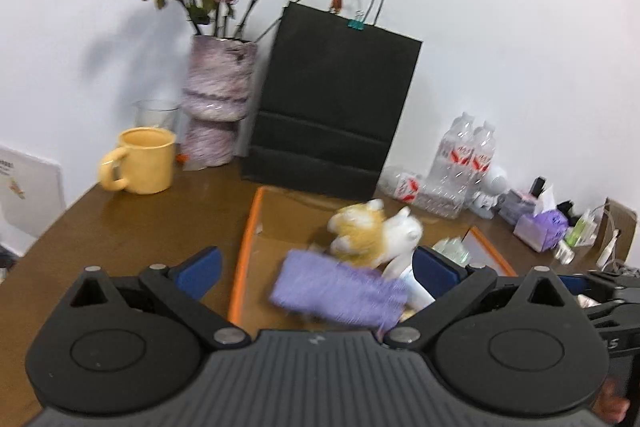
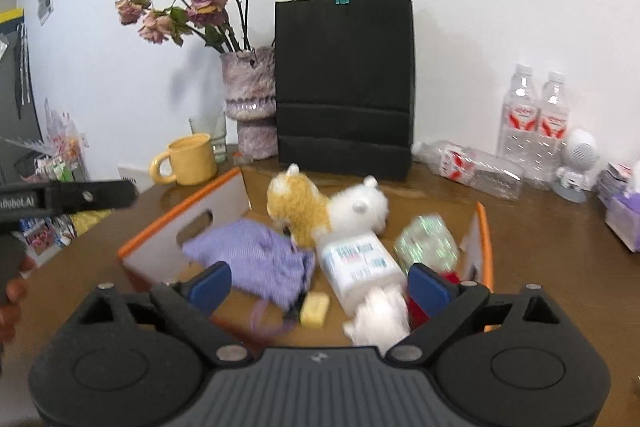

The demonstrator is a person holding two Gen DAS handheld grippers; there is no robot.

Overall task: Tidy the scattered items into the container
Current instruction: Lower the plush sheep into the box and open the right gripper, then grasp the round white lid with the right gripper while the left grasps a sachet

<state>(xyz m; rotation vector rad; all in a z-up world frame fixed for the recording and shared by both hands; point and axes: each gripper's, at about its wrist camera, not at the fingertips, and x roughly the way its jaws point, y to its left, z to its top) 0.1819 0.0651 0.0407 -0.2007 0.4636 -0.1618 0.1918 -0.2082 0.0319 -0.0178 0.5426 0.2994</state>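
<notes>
Two claws hover above an orange-rimmed cardboard box (image 2: 184, 227) that sits on the brown surface (image 1: 132, 227). The left claw (image 1: 316, 269) has its blue pads spread wide with nothing pressed between them; the right claw (image 2: 320, 285) likewise stands wide and grips nothing. Inside the box lie a purple cloth (image 2: 256, 259), a yellow-and-white plush toy (image 2: 320, 207), a white bottle with a printed label (image 2: 360, 267), a small yellow block (image 2: 315, 309), a crinkly greenish packet (image 2: 426, 245) and a fluffy white item (image 2: 380, 315) with something red just beside it. In the left wrist view the purple cloth lies between the pads but below them, and the picture is blurred there. Behind the box stands a black paper bag (image 2: 344, 87), beside a mottled vase of dried roses (image 2: 250, 99). A yellow mug (image 2: 188, 159) sits left of the box, and clear water bottles (image 2: 536, 123) stand to the right, one lying on its side.
</notes>
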